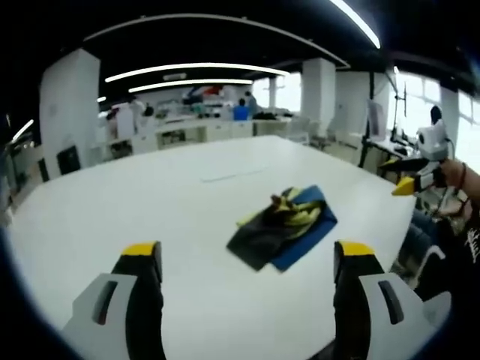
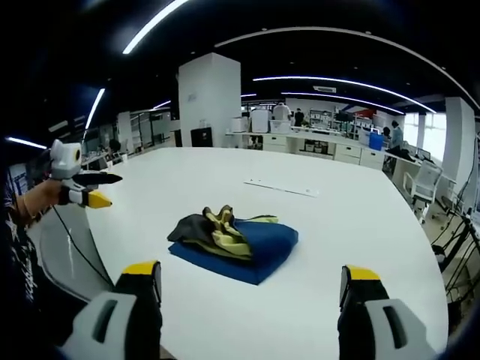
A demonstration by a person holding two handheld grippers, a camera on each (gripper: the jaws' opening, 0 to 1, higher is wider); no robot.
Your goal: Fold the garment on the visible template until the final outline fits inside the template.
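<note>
Garment (image 2: 225, 229) atop template (image 2: 259, 251) on table (image 2: 337, 225)

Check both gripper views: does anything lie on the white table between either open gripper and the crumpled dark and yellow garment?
Nothing visible does. Bare white table lies between the left gripper and the garment; likewise for the right gripper.

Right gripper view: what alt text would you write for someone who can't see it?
A crumpled dark and yellow garment lies on a blue mat on a large white table in an open office. The right claw hangs open in front of it, nothing held. The left claw hovers off the table's left edge.
</note>
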